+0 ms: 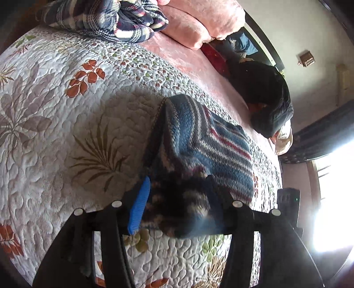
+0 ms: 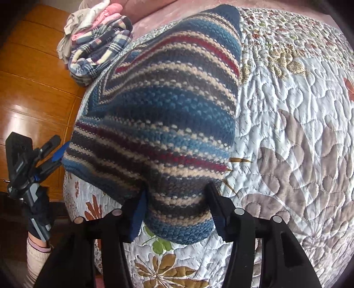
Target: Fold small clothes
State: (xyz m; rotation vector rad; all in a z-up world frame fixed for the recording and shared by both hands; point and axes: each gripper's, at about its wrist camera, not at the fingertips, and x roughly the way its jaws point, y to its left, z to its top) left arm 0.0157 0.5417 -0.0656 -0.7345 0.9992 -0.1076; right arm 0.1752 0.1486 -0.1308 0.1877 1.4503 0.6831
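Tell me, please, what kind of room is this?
Most likely a bedroom: a bed with a floral quilt, pink pillows, and a plaid blanket piled near them.

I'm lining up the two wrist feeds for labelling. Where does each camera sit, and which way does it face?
Left wrist: on the left gripper, facing along the quilted bed toward pink bedding and a window; only its own fingers show.
Right wrist: on the right gripper, facing across the bed toward a wooden floor; the left gripper and a sleeve show.
Shared: the striped knit garment, plaid cloth.

Striped knit garment (image 2: 159, 124) (partly folded, seemingly) between right gripper (image 2: 177, 206) jaws, over quilt (image 2: 298, 133).
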